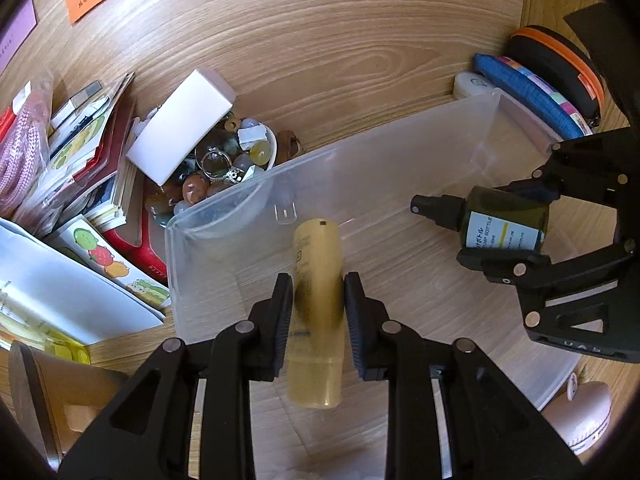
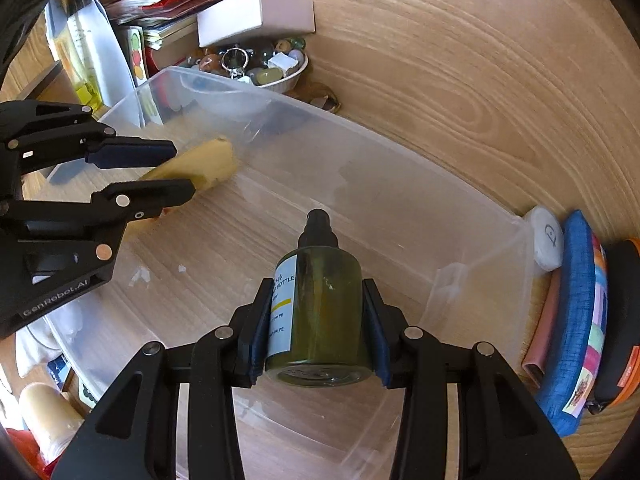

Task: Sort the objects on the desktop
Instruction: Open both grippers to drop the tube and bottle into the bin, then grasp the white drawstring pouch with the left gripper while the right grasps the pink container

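Observation:
A clear plastic bin sits on the wooden desk. My left gripper is shut on a pale yellow tube, held over the bin's left end. My right gripper is shut on a dark green pump bottle with a black spray top and white label, held over the bin's middle. Both items hang inside the bin's outline, above its bare floor.
A white bowl of stones and a keyring, a white box, and a pile of booklets lie left of the bin. A white pebble-shaped case, blue pouch and black-orange case sit right.

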Available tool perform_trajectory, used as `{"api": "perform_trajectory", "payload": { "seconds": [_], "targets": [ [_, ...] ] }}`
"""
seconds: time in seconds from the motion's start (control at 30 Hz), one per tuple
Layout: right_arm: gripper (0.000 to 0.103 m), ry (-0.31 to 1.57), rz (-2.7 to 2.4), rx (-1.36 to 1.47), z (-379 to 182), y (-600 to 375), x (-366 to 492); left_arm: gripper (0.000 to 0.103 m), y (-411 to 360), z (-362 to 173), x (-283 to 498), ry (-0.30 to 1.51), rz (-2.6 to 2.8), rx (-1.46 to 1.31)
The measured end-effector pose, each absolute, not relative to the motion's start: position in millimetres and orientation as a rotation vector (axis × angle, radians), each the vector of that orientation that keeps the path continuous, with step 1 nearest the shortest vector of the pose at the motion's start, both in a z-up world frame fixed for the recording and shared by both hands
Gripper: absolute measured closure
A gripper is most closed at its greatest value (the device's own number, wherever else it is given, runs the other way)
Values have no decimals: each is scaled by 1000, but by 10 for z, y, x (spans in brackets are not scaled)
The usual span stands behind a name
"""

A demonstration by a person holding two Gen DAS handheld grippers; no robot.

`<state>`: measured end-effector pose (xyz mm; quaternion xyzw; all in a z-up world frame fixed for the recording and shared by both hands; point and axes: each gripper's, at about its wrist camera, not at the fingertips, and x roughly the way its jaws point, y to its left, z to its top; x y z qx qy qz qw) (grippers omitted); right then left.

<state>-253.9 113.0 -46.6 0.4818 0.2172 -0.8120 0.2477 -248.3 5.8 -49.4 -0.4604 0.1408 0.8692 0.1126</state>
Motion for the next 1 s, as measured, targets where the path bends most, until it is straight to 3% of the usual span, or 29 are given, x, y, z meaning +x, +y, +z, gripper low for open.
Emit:
{"api": "perform_trajectory", "payload": {
  "seconds": [0.17, 0.33, 0.47, 0.63, 0.7, 0.87, 1.0],
  "targets": [
    [64, 590, -2214, 1334, -494, 1142, -2531, 78, 46, -468, -2485, 381, 2549, -1362],
    [51, 586, -2241, 1301, -438, 1195, -2446, 74, 11, -402, -2431, 365, 2560, -1354],
    [39, 594, -2279, 1259, -361, 1240, -2356, 53, -6, -288, -2333, 344, 2575, -1314],
    [33, 548, -2312, 1222, -145, 1283, -2305, 46, -12, -124, -2181, 357, 2599, -1268],
    [33, 519, -2324, 1213, -85, 1358, -2267, 38, -25, -53, -2121, 344, 2615, -1243],
    [31, 451, -2367, 1152, 193, 1432, -2146, 29, -57, 128, -1945, 335, 2671, -1174],
    [23, 420, -2410, 1089, 343, 1532, -1963, 11, -97, 271, -1744, 334, 2726, -1119]
  ]
}}
